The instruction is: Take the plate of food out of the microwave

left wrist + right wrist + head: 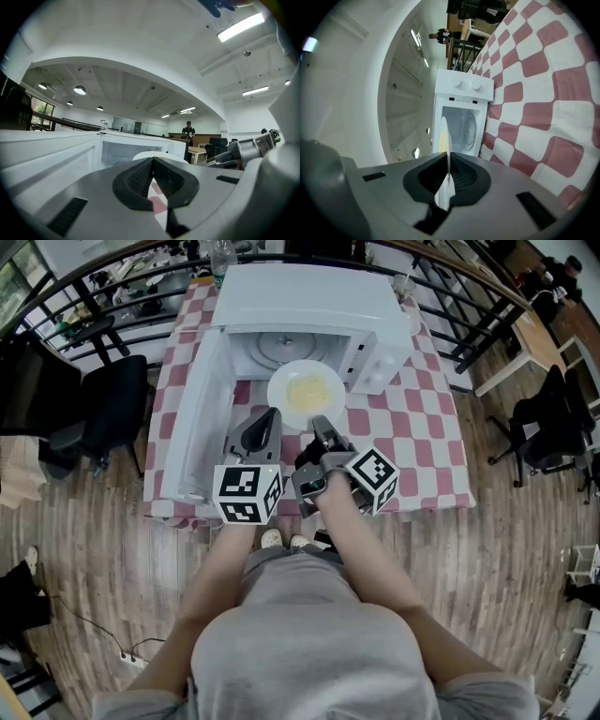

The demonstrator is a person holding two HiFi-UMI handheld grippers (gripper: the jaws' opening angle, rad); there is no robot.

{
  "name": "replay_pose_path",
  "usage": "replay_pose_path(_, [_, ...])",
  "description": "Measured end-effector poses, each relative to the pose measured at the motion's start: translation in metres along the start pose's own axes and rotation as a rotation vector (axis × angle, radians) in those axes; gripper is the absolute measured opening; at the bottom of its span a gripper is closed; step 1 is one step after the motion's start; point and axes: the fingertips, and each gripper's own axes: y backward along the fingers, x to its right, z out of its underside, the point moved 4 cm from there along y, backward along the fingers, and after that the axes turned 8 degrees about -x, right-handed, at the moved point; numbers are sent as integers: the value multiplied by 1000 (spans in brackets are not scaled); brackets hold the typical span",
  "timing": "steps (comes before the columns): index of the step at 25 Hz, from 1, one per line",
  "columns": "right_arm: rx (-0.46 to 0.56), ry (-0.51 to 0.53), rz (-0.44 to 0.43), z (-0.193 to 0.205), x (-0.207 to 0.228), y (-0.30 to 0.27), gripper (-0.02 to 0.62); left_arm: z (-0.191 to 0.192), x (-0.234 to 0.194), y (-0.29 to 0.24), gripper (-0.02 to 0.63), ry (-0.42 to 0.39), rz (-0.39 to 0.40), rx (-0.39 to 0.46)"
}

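Note:
A white plate (307,390) with yellow food hangs just in front of the open white microwave (300,296), above the checked table. My right gripper (322,423) is shut on the plate's near rim. In the right gripper view the plate (444,136) runs edge-on between the closed jaws of that gripper (448,176), with the microwave's cavity (461,124) behind it. My left gripper (270,418) hovers to the left of the plate's rim, shut with nothing between its jaws. The left gripper view shows its jaws (151,164) meeting, the plate's rim (154,153) just past them.
The microwave door (202,418) stands swung open to the left. The red-and-white checked tablecloth (422,437) covers the table. A black chair (103,409) stands left of the table, railings and more chairs lie behind and to the right.

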Motion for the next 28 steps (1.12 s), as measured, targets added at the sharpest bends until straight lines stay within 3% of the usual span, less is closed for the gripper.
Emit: replay_pose_path(28, [-14, 5, -54, -3, -10, -6, 34, -7, 7, -4, 2, -37, 11, 15])
